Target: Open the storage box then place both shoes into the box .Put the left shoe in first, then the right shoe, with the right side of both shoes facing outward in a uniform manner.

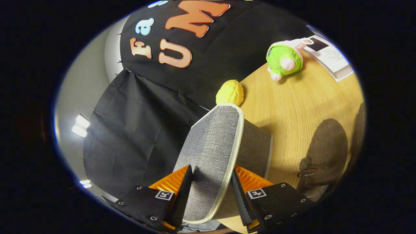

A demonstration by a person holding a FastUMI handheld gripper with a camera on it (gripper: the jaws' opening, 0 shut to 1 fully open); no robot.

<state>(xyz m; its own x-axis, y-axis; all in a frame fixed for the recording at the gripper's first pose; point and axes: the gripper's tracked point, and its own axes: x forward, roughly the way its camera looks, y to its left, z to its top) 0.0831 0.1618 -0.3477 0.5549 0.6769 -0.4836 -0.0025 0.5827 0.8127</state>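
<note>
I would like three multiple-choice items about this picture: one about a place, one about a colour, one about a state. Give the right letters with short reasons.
1. Where is the yellow toy?
A. beyond the grey lid, at the table edge
B. between the tongs
C. on the papers

2. What colour is the plush toy near the papers?
A. blue
B. green and pink
C. black

3. What are the tongs doing?
A. hanging open over the bare table
B. holding a shoe
C. gripping the grey lid

Answers: 1 A, it sits past the lid's far end. 2 B, a green body with pink parts. 3 C, both fingers press on the lid's sides.
</note>
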